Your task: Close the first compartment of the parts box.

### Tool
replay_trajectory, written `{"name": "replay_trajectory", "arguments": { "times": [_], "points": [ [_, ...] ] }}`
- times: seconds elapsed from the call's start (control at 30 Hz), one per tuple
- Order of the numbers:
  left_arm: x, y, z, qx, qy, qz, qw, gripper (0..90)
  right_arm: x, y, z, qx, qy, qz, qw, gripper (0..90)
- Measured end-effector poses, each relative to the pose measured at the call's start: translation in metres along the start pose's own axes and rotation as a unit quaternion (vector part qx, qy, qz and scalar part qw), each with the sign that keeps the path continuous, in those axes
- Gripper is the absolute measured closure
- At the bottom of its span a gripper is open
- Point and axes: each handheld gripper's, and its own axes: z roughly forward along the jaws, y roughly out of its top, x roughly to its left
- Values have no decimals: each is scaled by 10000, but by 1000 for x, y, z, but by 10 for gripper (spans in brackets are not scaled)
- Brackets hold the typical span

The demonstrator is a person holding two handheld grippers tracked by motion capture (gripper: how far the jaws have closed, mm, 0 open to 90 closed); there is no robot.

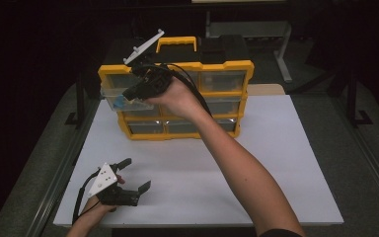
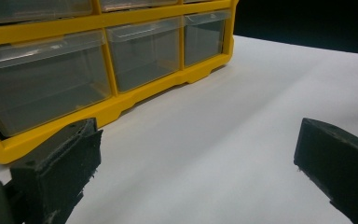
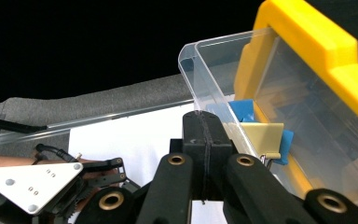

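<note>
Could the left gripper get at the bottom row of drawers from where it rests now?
Probably yes: the left gripper rests open on the white table, and bare surface lies between it and the yellow organizer's bottom drawers.

The drawer cabinet stands at the table's far side; its upper-left drawer juts out

Drawer's blue contents – perhaps 2 pieces – partly hidden behind shut jaws.

lab: white table, dark curtains
</note>
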Motion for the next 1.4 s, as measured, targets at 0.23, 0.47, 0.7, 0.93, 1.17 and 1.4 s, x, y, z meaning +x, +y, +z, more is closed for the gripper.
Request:
{"name": "replay_trajectory", "arguments": {
  "times": [0.23,0.47,0.7,0.93,1.17,1.4],
  "points": [
    [0,-1,-1,56,-4,31,10000,1,-12,0,2,-36,-220,96,9997,895],
    [1,-1,-3,25,16,-1,10000,1,-22,3,7,-88,-419,199,9989,895],
    [5,-1,-4,16,35,-2,10000,1,-28,5,14,-146,-752,201,9969,894],
    [6,-1,-3,-3,39,-17,10000,1,-28,-2,10,-293,-622,228,9974,893],
    [8,-2,-4,-7,78,-48,10000,1,-25,-19,-8,-465,-517,209,9974,831],
    [10,-2,-5,-33,110,-50,9999,1,-22,-46,-25,-653,-631,266,9955,692]
  ]
}}
